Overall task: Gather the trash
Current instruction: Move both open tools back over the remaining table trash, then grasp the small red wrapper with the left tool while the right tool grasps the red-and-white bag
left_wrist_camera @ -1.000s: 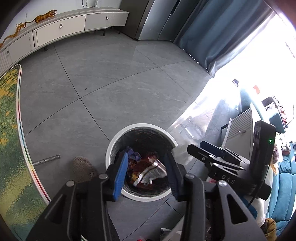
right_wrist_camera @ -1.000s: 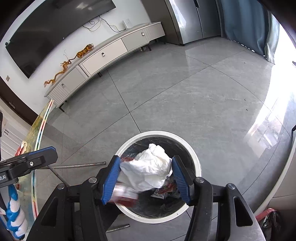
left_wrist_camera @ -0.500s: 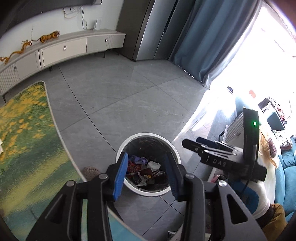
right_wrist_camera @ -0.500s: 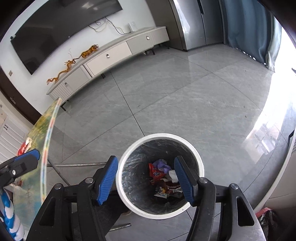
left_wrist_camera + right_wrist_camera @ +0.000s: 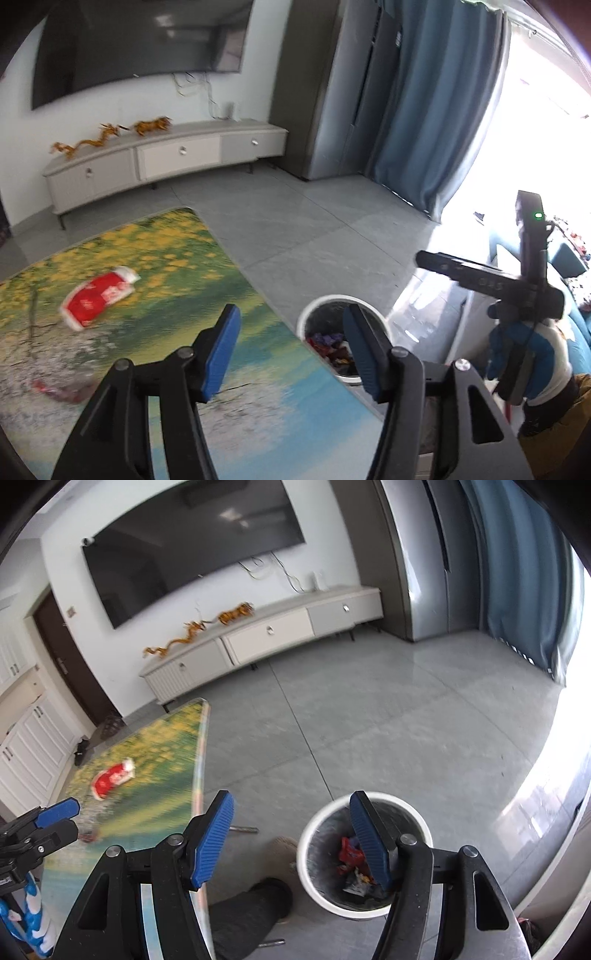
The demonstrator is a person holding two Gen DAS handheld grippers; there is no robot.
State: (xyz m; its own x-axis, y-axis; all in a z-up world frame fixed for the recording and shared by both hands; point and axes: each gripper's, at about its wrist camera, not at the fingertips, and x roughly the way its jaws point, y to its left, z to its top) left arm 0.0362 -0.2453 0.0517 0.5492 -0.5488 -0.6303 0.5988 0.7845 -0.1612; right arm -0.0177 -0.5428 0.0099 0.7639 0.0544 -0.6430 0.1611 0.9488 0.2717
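A red and white wrapper (image 5: 98, 298) lies on the flower-print table (image 5: 155, 332); it also shows in the right wrist view (image 5: 112, 777). A second crumpled reddish wrapper (image 5: 61, 389) lies nearer, blurred. The white bin (image 5: 317, 310) stands on the floor beside the table, with trash inside; in the right wrist view the bin (image 5: 314, 871) is below my fingers. My left gripper (image 5: 291, 349) is open and empty over the table's edge. My right gripper (image 5: 291, 840) is open and empty above the floor between table and bin.
A low TV cabinet (image 5: 266, 635) with a wall TV (image 5: 192, 550) stands at the far wall. Blue curtains (image 5: 436, 110) and a bright window are to the right. A person's leg and slipper (image 5: 258, 901) are beside the bin.
The white tissue dropped from my right gripper into the bin. Both grippers have since lifted and tilted up, away from the bin, bringing the table and its wrappers into view.
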